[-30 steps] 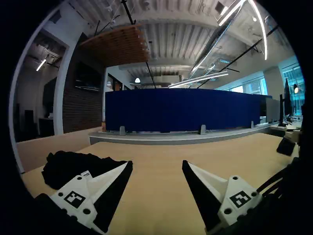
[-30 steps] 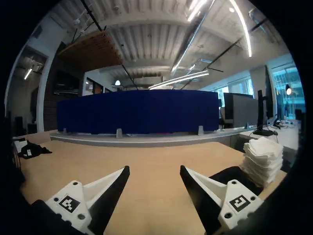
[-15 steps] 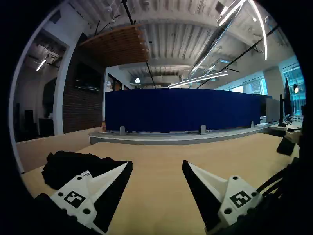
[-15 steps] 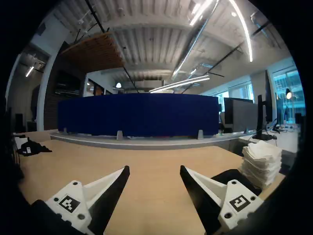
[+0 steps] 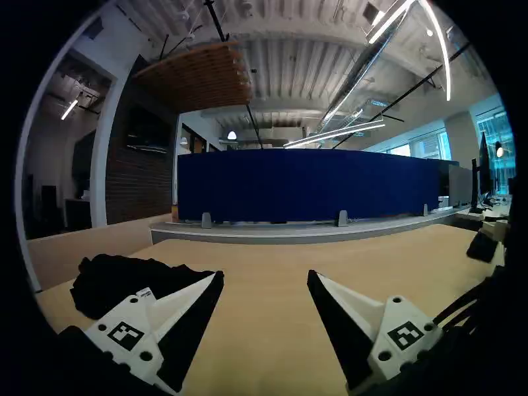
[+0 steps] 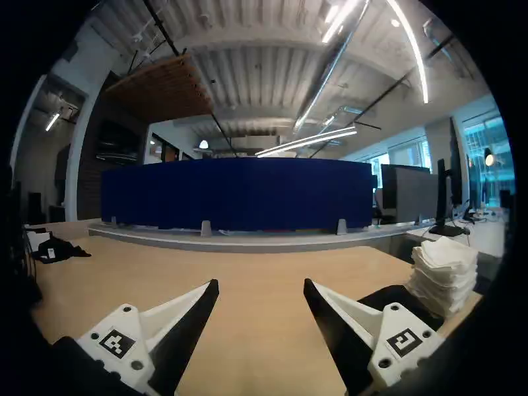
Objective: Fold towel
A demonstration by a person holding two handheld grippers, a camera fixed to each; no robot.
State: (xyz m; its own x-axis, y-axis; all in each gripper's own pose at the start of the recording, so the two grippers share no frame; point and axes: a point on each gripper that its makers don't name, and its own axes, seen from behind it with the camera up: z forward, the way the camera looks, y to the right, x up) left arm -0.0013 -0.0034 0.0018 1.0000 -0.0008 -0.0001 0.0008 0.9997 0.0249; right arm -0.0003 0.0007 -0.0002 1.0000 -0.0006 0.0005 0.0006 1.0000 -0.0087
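Left gripper [image 5: 265,276] hovers low over the wooden table [image 5: 284,261], its jaws spread wide with nothing between them. A crumpled black towel [image 5: 109,280] lies on the table at the left, partly hidden behind the left finger. Each finger carries a square black-and-white marker [image 5: 125,334], a pattern rather than letters. In the right gripper view, a dark cloth [image 6: 56,249] with a white tag, too small to read, lies far left. The right gripper [image 6: 260,285] gapes equally wide and empty. At far right, a stack of folded white towels [image 6: 445,270] stands beside a dark item [image 6: 399,292].
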